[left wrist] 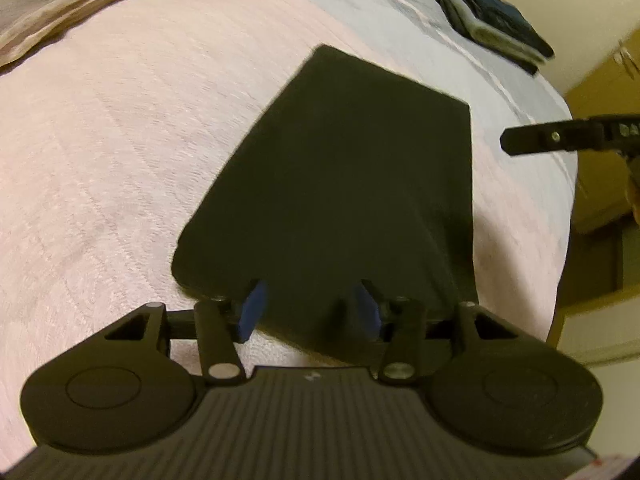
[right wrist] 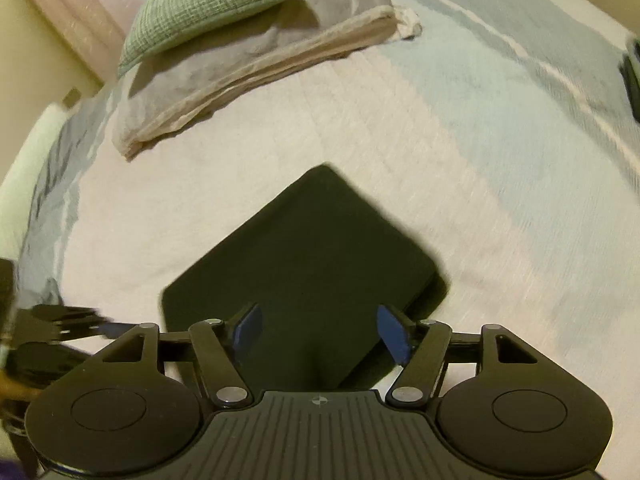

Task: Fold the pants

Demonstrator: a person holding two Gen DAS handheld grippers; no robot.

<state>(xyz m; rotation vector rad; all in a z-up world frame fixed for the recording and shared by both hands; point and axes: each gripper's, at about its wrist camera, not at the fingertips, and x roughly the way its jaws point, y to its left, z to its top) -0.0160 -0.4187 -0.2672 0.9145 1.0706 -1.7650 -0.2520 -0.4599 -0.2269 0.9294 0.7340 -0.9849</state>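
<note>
Bare bed [right wrist: 400, 128] fills mid-frame around the pants [right wrist: 304, 256]; stacked pillows [right wrist: 224, 40] block the upper left

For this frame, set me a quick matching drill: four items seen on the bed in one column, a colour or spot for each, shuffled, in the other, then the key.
Things:
1. pants
2. pillow
3. stack of clothes
4. gripper pads

Descriptions:
A. blue
B. green, on top of folded bedding
C. black, folded into a flat block mid-bed
D. dark layers at the far right bed edge, left wrist view

Pairs: 1-C, 2-B, 3-D, 4-A
</note>
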